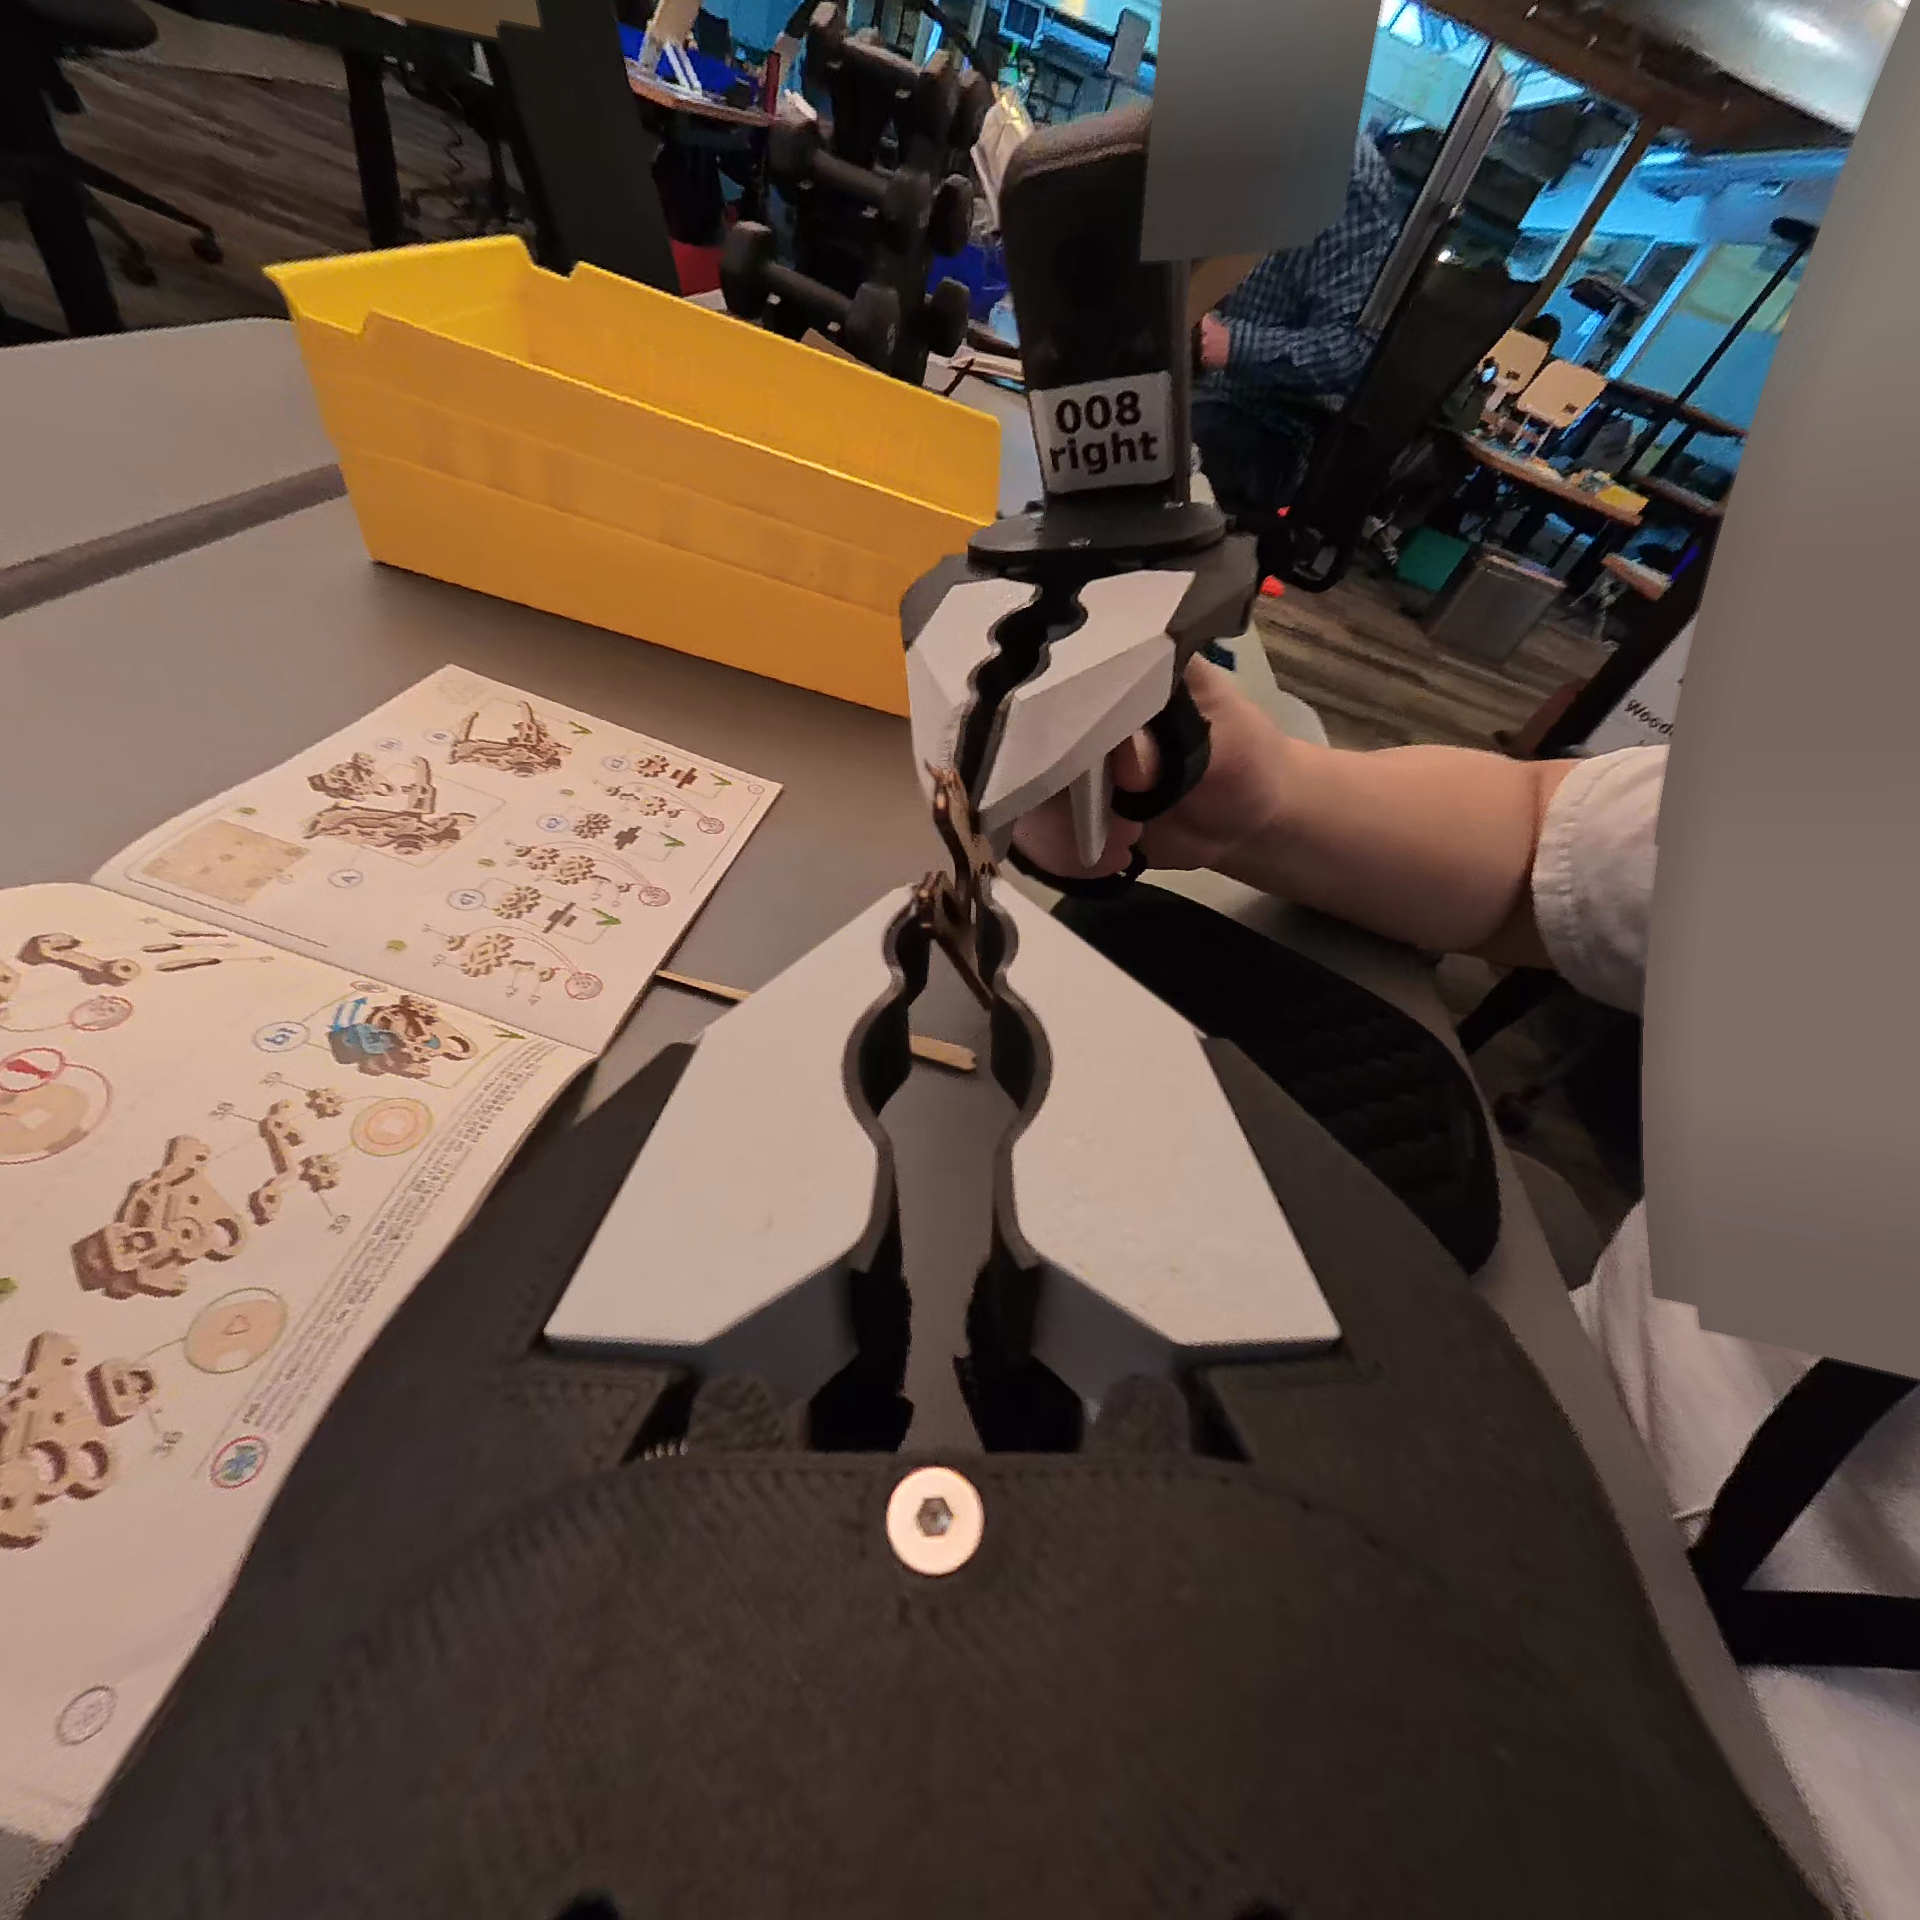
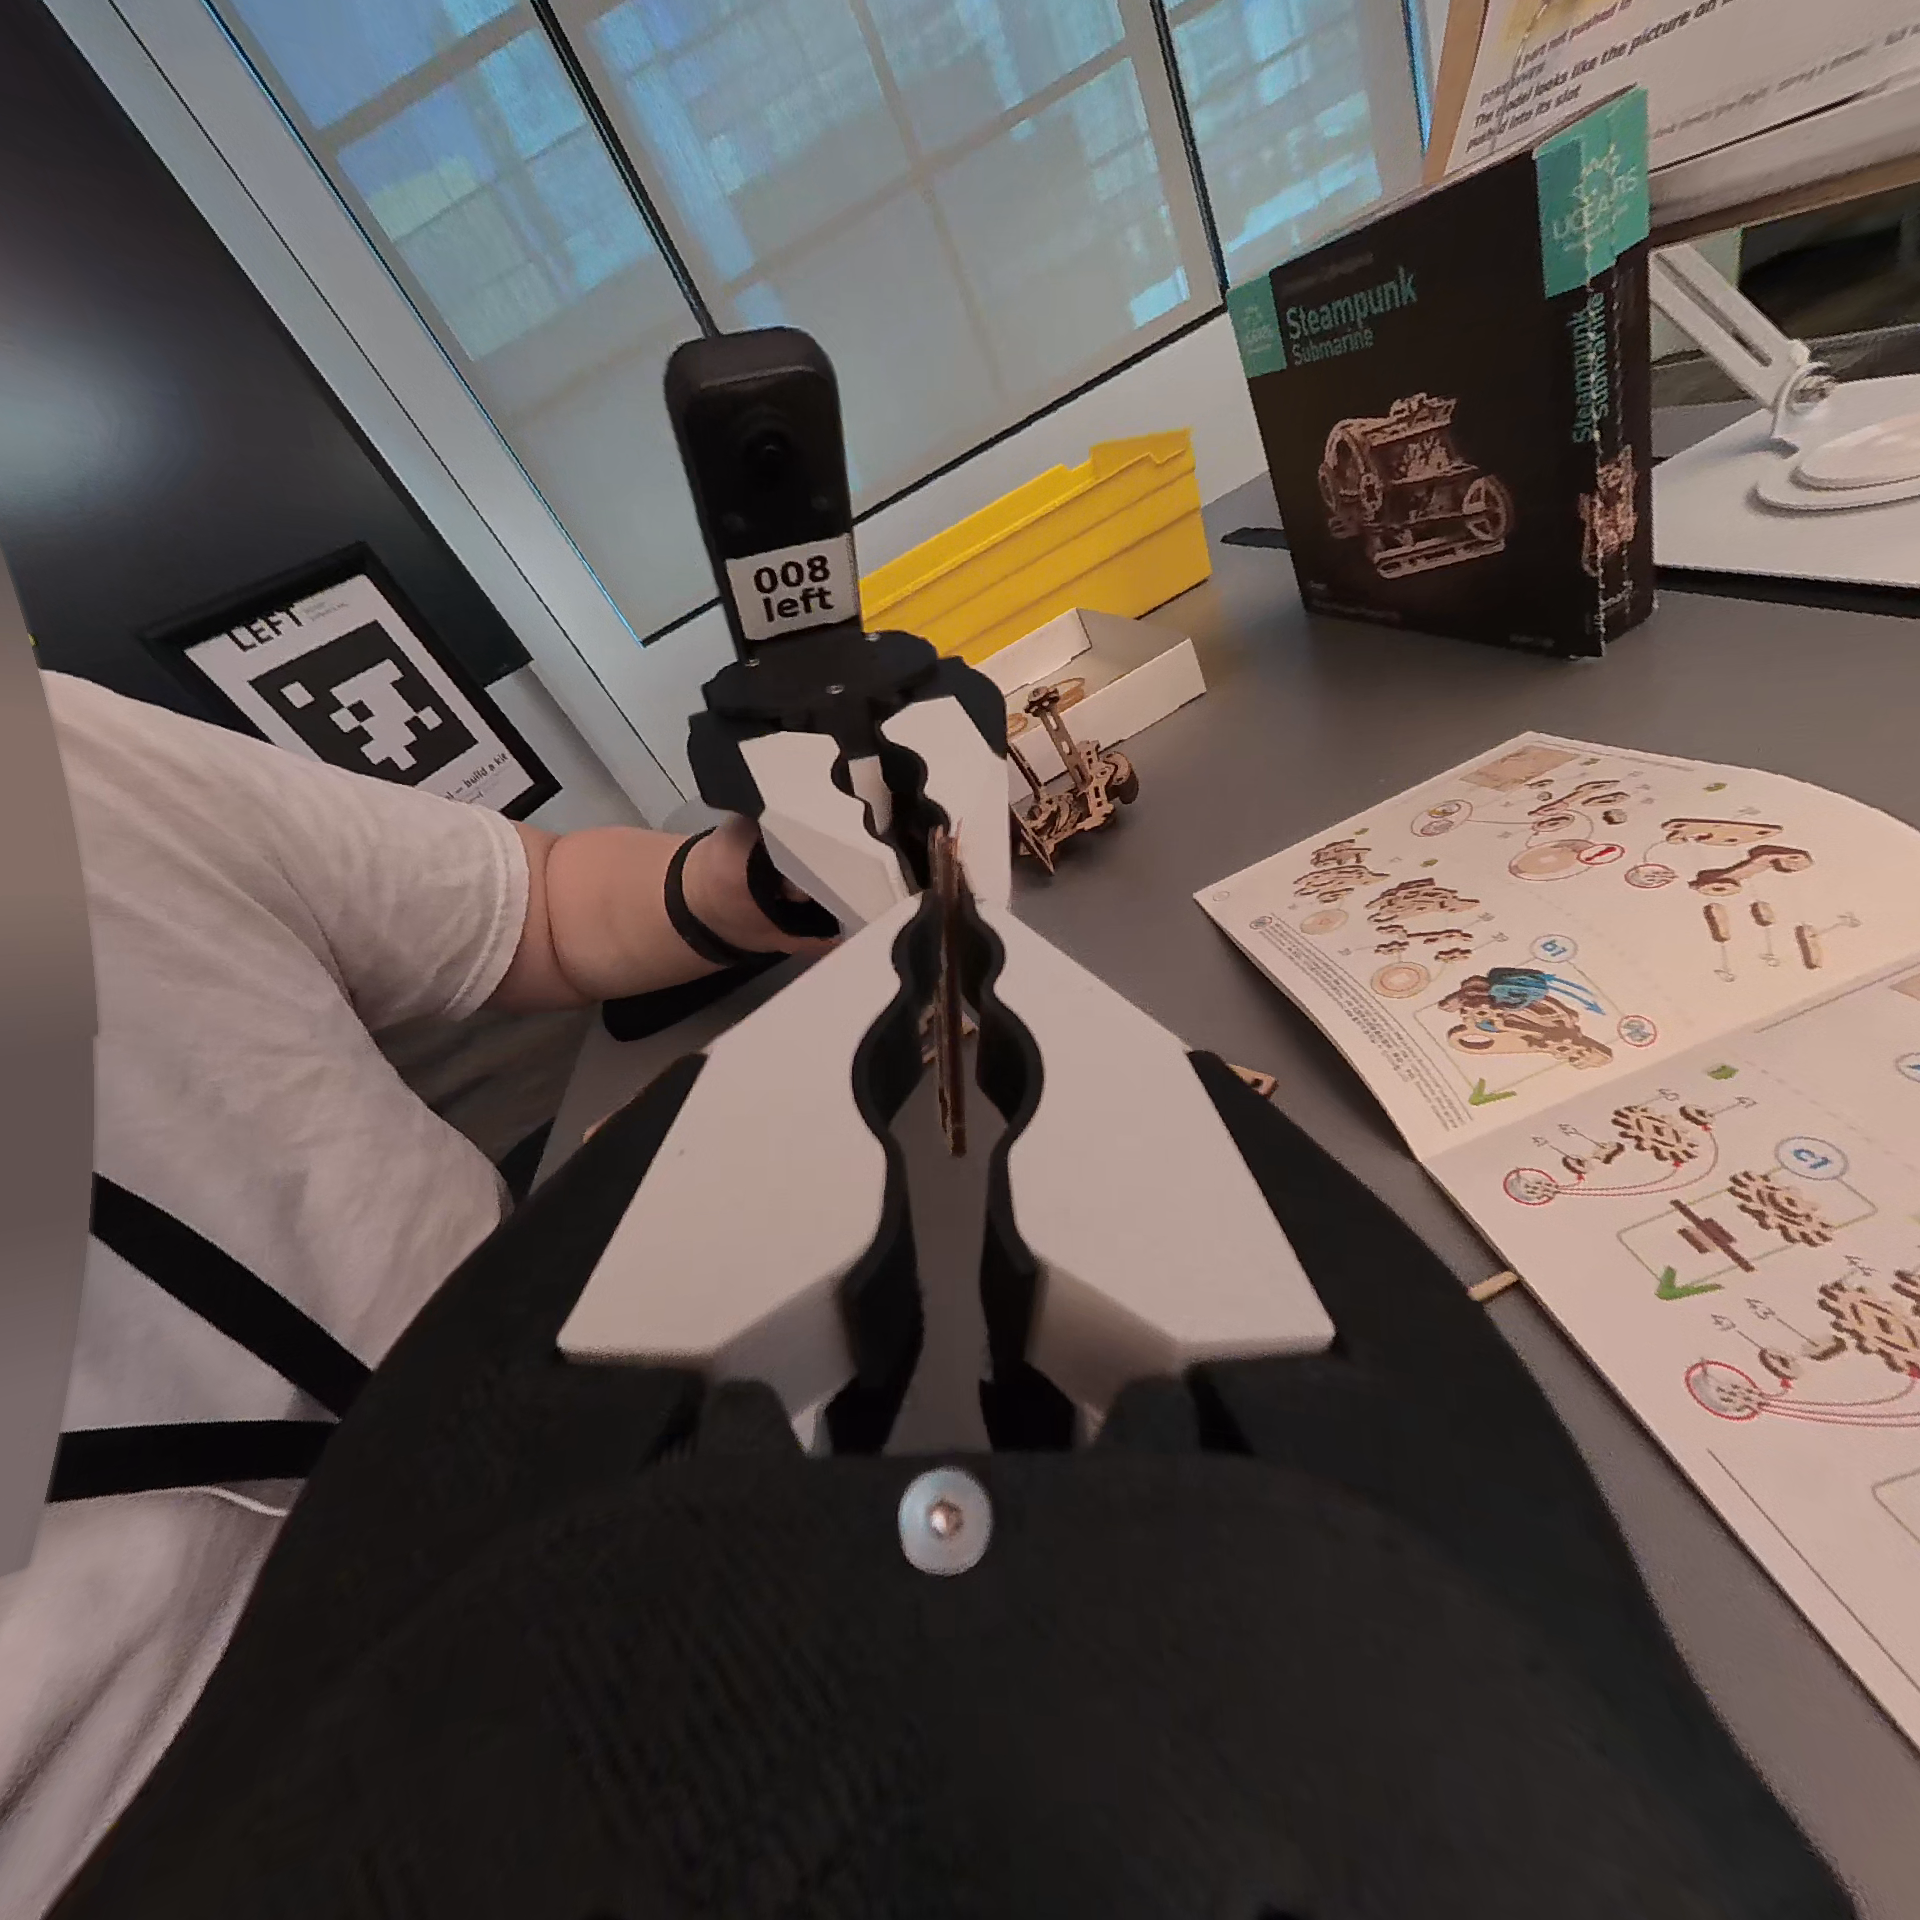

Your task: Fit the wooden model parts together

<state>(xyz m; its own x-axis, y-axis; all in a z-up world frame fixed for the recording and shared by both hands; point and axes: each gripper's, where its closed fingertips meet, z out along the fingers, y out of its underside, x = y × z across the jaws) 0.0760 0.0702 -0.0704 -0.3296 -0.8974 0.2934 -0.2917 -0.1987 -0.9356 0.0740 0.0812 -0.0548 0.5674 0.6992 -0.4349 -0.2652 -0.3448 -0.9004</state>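
Left wrist view: thin wooden part (image 1: 951, 940) pinched at the tips of the left tongs (image 1: 948, 904), nearly closed on it, up above the worktop (image 1: 187, 613). Second wooden part (image 1: 954, 816) touching it from above, pinched in the right tongs (image 1: 961, 774), also closed tight on the wood. Both pieces meeting tip to tip in mid-air, near the middle of the scene. Hard to tell if joined or only touching.

Right wrist view: flat wooden part (image 2: 948, 1023) seen edge-on, squeezed between the right tongs (image 2: 945, 914); left tongs (image 2: 930, 847) facing it from just beyond, tips close together.

Small loose wooden stick (image 1: 940, 1051) lying flat on the worktop under the tongs. Open instruction booklet (image 1: 312, 1018) spread out on the left. Yellow bin (image 1: 644, 457) farther back. Half-built wooden model (image 2: 1070, 790) behind the left tongs, beside a white box (image 2: 1122, 670). Dark kit box (image 2: 1455, 436) standing upright, far right.
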